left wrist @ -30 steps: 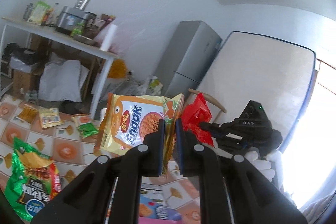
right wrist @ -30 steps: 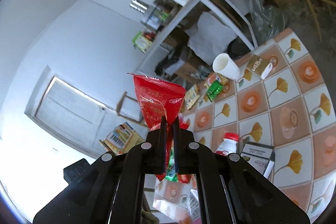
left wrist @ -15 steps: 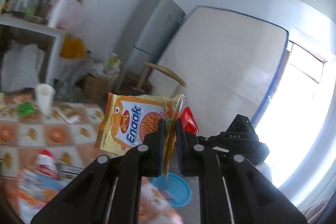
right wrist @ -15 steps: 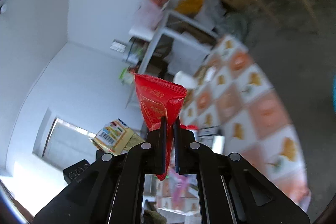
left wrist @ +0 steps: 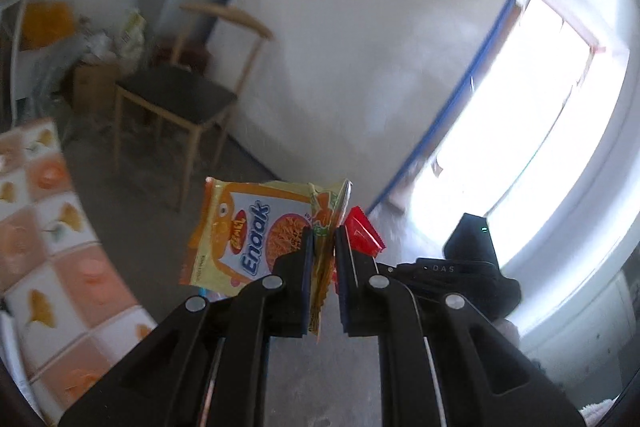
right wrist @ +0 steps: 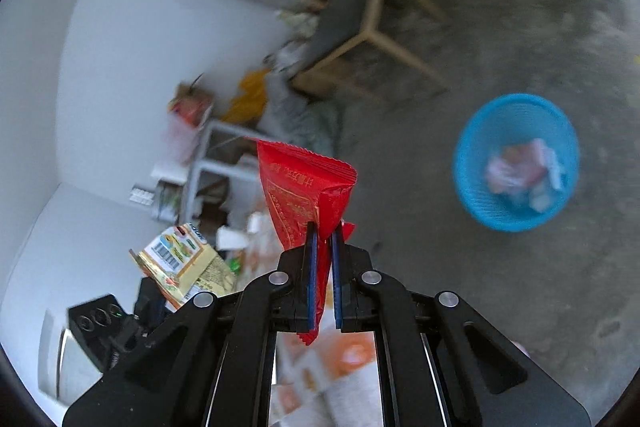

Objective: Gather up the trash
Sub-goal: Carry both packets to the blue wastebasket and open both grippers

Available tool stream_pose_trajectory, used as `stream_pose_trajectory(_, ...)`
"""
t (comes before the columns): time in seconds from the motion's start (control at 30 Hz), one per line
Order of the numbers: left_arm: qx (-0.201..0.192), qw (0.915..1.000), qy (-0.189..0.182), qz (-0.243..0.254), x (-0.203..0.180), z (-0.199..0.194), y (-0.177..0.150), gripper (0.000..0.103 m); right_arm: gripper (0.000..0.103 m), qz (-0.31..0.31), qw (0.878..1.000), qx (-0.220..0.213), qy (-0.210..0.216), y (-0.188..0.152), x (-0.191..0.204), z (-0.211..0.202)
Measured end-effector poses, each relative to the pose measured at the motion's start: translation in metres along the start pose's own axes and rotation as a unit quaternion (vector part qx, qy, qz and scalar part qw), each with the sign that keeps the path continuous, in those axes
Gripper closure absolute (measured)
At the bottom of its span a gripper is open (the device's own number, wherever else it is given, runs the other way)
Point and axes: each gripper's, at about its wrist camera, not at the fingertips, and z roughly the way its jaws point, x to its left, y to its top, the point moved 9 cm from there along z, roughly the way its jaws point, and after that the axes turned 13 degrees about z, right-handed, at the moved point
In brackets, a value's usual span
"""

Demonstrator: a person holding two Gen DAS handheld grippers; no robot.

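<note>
Both tools are loaded: the left tool (left wrist: pixel 323 247) has its jaws pinched narrow on the edge of a yellow noodle packet (left wrist: pixel 248 239), and the right tool (right wrist: pixel 324 239) is clamped just as narrowly on a red snack wrapper (right wrist: pixel 306 187), which stands up from the jaws. The step in hand looks like the carry, with both pieces of trash lifted and headed for the blue basket (right wrist: pixel 472 163) that stands on the grey concrete floor (right wrist: pixel 460 267). That basket already holds some crumpled wrappers and sits to the right of the red wrapper in the right wrist view, well apart from it; a wooden chair (right wrist: pixel 360 19) stands beyond the basket, nearer the wall. In the left wrist view the basket is not clearly seen. The next move probably calls for bringing each tool over the basket's mouth, then parting the jaws so the light, floppy wrappers fall inside rather than drifting past the rim.
</note>
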Motion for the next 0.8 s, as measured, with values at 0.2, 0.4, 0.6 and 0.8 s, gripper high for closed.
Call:
stream_pose_trajectory(0.2, 0.101, 0.9948, -0.007, 0.005, -0.023, 0.099, -0.032, 0.093, 0.097, 0.055, 0.998, -0.009, -0.025, 0.018, -0.07, -0.001)
stream_pose_trajectory(0.4, 0.209, 0.9778, 0.002, -0.017, -0.009, 0.181, -0.07, 0.091, 0.096, 0.095, 0.994, 0.007, -0.056, 0.033, -0.121, 0.028)
stream_pose_trajectory(0.6, 0.24, 0.9702, 0.022, -0.028, 0.02, 0.241, -0.071, 0.086, 0.09, 0.109, 0.991, 0.019, -0.075, 0.063, -0.14, 0.073)
stream_pose_trajectory(0.8, 0.233, 0.9688, 0.072, -0.045, 0.048, 0.246, -0.068, 0.032, 0.053, 0.114, 0.983, 0.0, -0.144, 0.098, -0.174, 0.108)
